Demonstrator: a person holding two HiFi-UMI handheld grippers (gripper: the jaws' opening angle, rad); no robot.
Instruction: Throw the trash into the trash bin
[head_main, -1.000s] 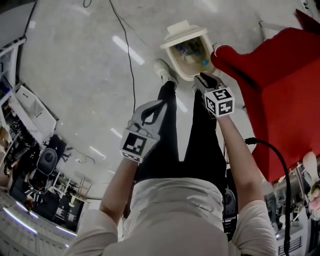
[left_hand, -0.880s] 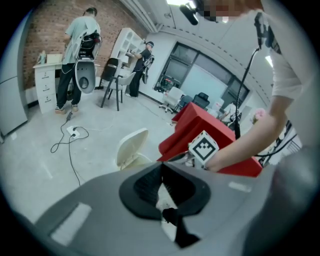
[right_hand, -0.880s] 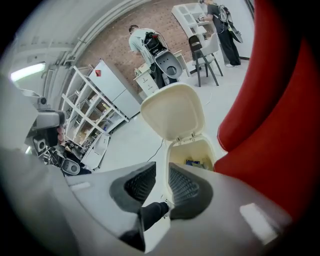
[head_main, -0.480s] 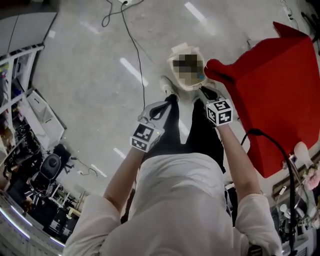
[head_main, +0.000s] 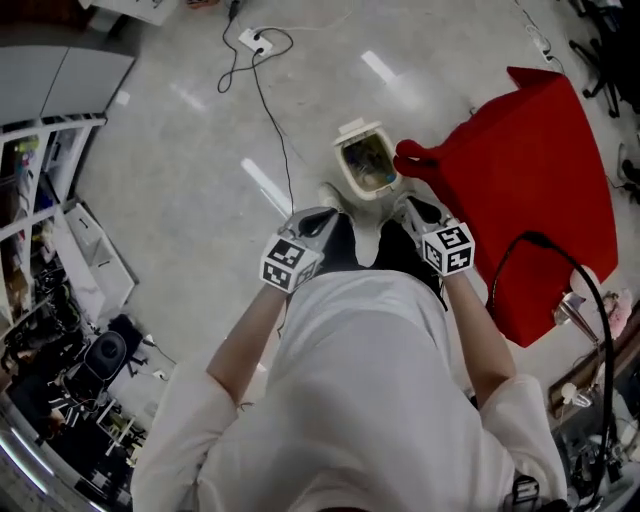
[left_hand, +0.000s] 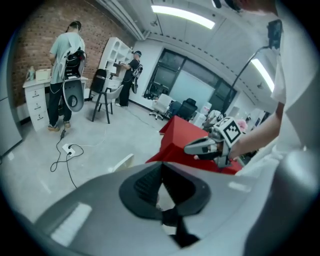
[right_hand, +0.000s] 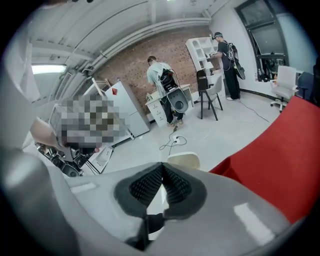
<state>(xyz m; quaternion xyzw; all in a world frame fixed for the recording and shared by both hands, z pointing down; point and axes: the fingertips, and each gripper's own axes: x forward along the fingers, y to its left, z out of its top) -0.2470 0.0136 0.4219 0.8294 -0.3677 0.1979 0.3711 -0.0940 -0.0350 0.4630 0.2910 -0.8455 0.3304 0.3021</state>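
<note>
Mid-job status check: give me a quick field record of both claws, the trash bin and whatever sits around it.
left claw: shut, nothing between the jaws
right claw: jaws have just been closing, now shut, nothing between them
trash bin: cream, on the floor ahead of the person, top open; contents too small to tell
red cover: drapes something at the bin's right in the head view; a corner reaches the bin, contact unclear
power strip: on the floor beyond the bin, with a black cable running toward the person
trash in claws: none
</note>
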